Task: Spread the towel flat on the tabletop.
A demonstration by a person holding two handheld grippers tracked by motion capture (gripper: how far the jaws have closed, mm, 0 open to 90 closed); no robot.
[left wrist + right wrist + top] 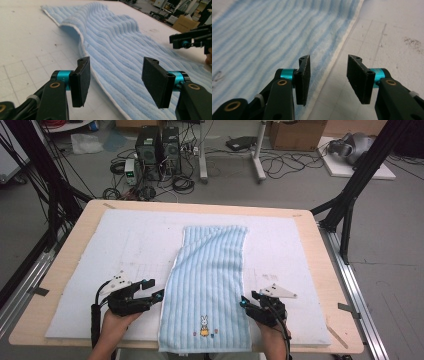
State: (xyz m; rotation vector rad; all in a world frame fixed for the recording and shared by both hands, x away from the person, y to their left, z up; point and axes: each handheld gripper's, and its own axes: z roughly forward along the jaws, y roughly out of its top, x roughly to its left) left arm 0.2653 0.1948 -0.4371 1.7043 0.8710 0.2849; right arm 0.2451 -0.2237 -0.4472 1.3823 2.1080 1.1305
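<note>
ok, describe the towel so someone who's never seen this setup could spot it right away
On the wooden table lies a white mat; down its middle runs the towel, a long pale-blue ribbed strip with a white hem, flanked by the left gripper and right gripper, both open. It is the only cloth there, with a small rabbit print near the person's end.

1. No legible text, brand, number or label found on any surface.
2. Sole sign: a small embroidered rabbit motif [204,326] on the blue towel [210,270], near its front hem; no readable lettering.
</note>
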